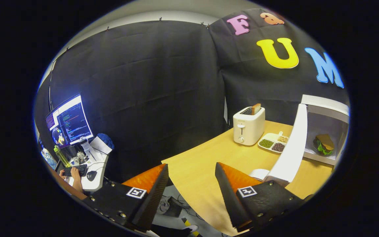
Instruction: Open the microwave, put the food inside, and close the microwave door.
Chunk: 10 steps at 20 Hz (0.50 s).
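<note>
A white microwave (324, 107) stands on the wooden table (202, 164), well beyond my right finger. Its door (291, 148) is swung open toward me. Inside on the floor of the cavity lies the food, a sandwich (323, 144) with brown bread and green lettuce. My gripper (192, 169) is open, its orange-and-black fingers (229, 179) spread wide with nothing between them. It hovers over the table's near corner, and the door's lower edge lies just beyond the right finger.
A white toaster (248, 126) with a slice of bread stands at the back of the table. Beside it is a white divided dish (273, 142) of beans. Off the table, a person's hand (75, 172) types at a desk with a lit monitor (69, 121). Cables lie on the floor below.
</note>
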Available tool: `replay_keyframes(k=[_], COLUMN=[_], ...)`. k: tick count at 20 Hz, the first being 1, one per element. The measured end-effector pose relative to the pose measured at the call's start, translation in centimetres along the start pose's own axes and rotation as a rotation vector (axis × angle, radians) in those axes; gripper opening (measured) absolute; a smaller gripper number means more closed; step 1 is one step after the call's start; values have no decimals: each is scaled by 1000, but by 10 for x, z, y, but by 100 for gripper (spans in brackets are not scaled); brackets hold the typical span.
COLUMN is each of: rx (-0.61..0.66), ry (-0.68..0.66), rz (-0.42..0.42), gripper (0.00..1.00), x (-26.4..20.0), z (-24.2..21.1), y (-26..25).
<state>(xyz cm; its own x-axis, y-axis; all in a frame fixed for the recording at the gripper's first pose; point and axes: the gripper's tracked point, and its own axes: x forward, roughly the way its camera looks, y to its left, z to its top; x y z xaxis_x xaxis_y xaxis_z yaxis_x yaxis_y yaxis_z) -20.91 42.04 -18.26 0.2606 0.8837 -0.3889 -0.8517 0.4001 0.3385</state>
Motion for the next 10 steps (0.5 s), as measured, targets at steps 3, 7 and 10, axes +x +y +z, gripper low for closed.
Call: replay_keyframes(k=[3,7,10], rx=[44,65,30], ry=[23,42,39], rz=[-16,-111,-212], gripper=[51,8,1], x=[7,16,15], z=[-14,-28,-34], y=[-2,-24,-47])
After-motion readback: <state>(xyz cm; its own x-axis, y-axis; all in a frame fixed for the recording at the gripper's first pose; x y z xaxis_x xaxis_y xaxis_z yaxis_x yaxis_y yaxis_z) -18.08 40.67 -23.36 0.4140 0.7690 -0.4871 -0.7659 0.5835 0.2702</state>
